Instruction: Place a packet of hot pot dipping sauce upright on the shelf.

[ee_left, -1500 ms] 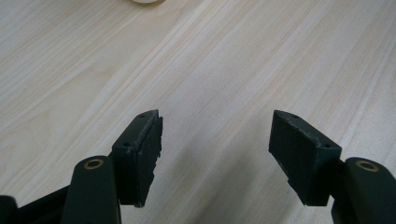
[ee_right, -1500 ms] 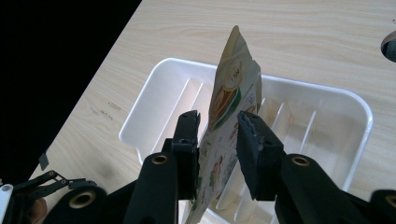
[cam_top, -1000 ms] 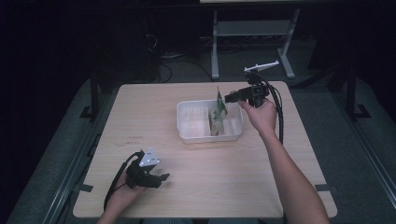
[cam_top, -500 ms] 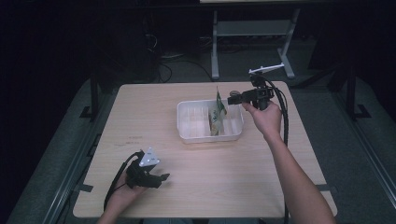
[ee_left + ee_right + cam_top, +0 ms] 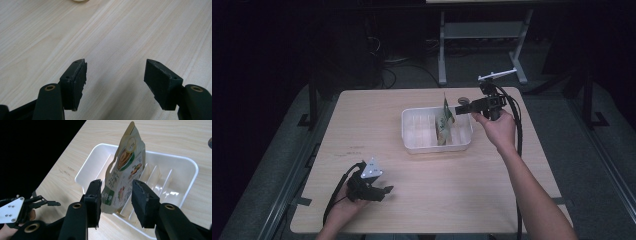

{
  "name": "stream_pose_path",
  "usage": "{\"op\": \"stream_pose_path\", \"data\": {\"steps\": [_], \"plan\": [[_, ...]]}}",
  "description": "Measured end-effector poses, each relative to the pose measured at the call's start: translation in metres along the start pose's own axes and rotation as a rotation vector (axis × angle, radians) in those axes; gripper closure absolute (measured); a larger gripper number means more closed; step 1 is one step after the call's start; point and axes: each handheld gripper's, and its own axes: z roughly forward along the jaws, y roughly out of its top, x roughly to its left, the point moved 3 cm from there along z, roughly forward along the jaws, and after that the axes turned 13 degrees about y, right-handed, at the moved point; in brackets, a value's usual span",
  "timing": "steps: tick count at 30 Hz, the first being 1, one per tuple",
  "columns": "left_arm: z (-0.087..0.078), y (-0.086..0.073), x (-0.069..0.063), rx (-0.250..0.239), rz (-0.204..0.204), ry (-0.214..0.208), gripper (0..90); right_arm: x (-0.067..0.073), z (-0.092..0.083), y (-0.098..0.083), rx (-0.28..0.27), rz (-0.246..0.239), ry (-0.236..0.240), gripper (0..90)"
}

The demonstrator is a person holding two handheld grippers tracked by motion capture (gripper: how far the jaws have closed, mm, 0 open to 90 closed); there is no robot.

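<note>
Change, right gripper (image 5: 457, 111): its jaws have just been opening; 1 second ago they sat closer about the pouch, now they stand apart with the pouch between them, the left pad close against its edge, the right pad clear of it.
Change, right hand (image 5: 498, 129): it has drawn slightly back from the bin toward the table's right edge.
Change, left gripper (image 5: 384, 190): none; it rests at the same spot on the near left of the table.
Food pouch (image 5: 123, 172): upright and slightly tilted in the white slotted bin (image 5: 412, 145), leaning on a divider, its printed face toward the right gripper view.
Left jaws: wide apart, nothing between them, bare wooden table (image 5: 130, 32) beneath.
Around: 1 small round object (image 5: 463, 100) on the table just behind the bin's far right corner; a metal stand (image 5: 482, 30) on the floor beyond the table.
In the way: the bin's upright dividers (image 5: 153, 176) stand just beside the pouch; the right gripper's cable (image 5: 518, 145) hangs along the forearm.
</note>
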Motion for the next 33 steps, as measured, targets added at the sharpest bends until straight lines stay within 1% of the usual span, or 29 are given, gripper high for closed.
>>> {"op": "stream_pose_path", "data": {"steps": [6, 8, 10, 12, 16, 18, 20, 22, 26, 33], "plan": [[0.000, 0.000, 0.000, 0.001, 0.000, 0.000, 33.6, -0.004, -0.004, -0.009, 0.006, 0.009, 0.003, 58.7], [0.001, 0.000, 0.000, 0.000, -0.004, 0.000, 33.6, -0.005, -0.006, -0.012, 0.019, 0.008, -0.004, 58.3], [0.001, 0.000, 0.000, 0.001, -0.003, 0.001, 33.5, -0.004, -0.009, -0.013, 0.017, 0.007, -0.006, 58.2], [0.001, 0.000, 0.000, 0.000, -0.004, 0.000, 33.6, -0.004, -0.011, -0.015, 0.005, 0.007, 0.006, 57.9], [0.001, 0.000, 0.000, 0.000, -0.001, 0.000, 33.6, -0.004, -0.013, -0.022, 0.006, 0.007, 0.014, 57.3], [0.001, 0.000, -0.001, -0.001, -0.004, 0.000, 33.6, -0.004, -0.014, -0.026, 0.015, 0.012, 0.014, 56.1], [0.001, 0.000, -0.001, 0.000, -0.004, 0.000, 33.5, -0.004, -0.014, -0.028, 0.027, 0.004, 0.006, 55.9], [0.001, 0.000, -0.001, -0.001, -0.005, 0.000, 33.5, -0.003, -0.015, -0.031, 0.016, 0.003, 0.019, 55.5], [0.001, 0.000, -0.001, -0.001, -0.005, 0.001, 33.5, -0.003, -0.016, -0.038, 0.023, -0.001, 0.015, 53.9], [0.001, 0.000, -0.001, 0.002, -0.006, 0.000, 33.5, -0.005, -0.019, -0.052, 0.025, 0.014, 0.032, 51.7]]}}
